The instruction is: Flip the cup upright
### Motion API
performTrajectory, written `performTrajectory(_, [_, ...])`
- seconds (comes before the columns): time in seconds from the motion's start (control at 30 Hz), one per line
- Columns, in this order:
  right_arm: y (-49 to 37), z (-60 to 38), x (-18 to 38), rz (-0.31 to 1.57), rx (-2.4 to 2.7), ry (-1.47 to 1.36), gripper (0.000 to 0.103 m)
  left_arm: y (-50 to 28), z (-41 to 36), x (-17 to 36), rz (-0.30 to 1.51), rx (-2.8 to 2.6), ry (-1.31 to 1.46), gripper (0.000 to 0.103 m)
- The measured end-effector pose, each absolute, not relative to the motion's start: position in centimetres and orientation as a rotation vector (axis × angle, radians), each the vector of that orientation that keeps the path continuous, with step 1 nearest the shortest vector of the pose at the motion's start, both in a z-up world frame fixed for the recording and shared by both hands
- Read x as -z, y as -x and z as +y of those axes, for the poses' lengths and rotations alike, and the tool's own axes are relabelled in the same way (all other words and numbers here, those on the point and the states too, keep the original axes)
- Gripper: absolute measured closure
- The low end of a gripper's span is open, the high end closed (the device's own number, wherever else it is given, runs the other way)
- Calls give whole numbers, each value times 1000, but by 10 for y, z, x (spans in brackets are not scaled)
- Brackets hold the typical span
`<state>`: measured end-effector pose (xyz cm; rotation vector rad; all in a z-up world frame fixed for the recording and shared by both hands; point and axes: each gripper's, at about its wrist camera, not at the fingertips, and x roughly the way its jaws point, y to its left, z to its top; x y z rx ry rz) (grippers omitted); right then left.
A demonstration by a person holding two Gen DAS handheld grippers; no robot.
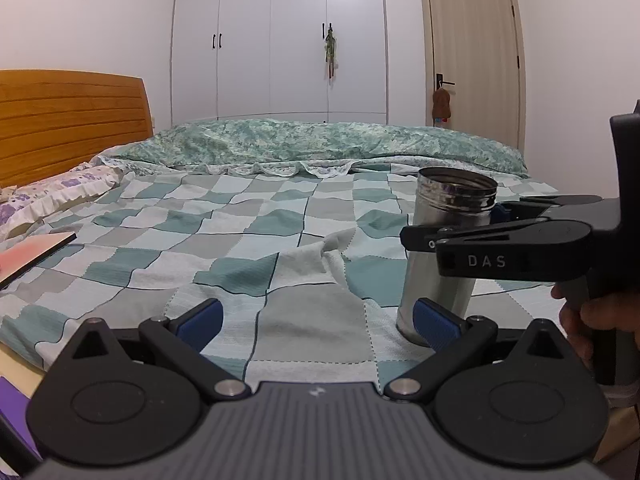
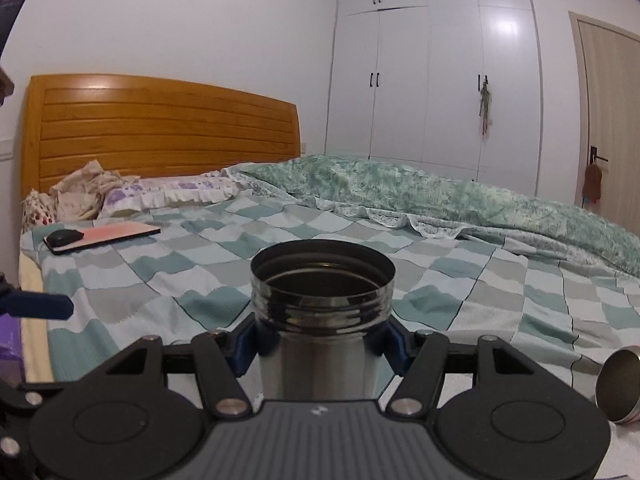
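The steel cup stands mouth-up on the bed, its base pressed into the soft checked quilt, so the flip looks essentially done and only the release remains. The right tongs are clamped on the cup just under its threaded rim, blue pads pressed against both sides. In the left wrist view the same cup sits at about three o'clock, with the right tongs reaching in from the right edge. The left tongs are spread apart and hold nothing; their right pad lies just in front of the cup's foot, though whether it touches I cannot tell.

The risk is the footing: the quilt is soft and rucked near the base, so a tall, narrow cup could topple if the pads drag on it when they part, or if the left tongs nudge the foot. A second steel vessel lies on its side at four o'clock in the right wrist view.
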<state>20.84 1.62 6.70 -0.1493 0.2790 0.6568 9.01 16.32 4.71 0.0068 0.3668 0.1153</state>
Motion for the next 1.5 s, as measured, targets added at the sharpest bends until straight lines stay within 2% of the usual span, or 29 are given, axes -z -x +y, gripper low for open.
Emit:
performTrajectory(0.13, [-204,8,-69,282,-664,123,39,-88,161,-49,360,-117,-12,0])
performTrajectory(0.23, [-194,-2,-75,250,-652,94,16,-83,156,-54,352,-112,-22,0])
performTrajectory(0.3, [-186,-14,-79,225,-650,79,13,-78,151,-59,333,-104,-30,0])
performTrajectory(0.4, [-169,-34,-87,186,-635,59,0,-67,139,-69,297,-88,-28,0])
performTrajectory(0.7, [-98,-126,-99,128,-557,27,0,-23,79,-74,170,9,0,0])
performTrajectory(1.0, [-40,-206,-60,167,-423,26,0,-10,32,-31,183,-8,48,0])
performTrajectory(1.27, [-20,-232,-11,196,-339,52,0,-5,3,-3,132,-31,-35,0])
performTrajectory(1.5, [-16,-239,-8,169,-324,41,0,1,-12,2,95,-36,-83,0])
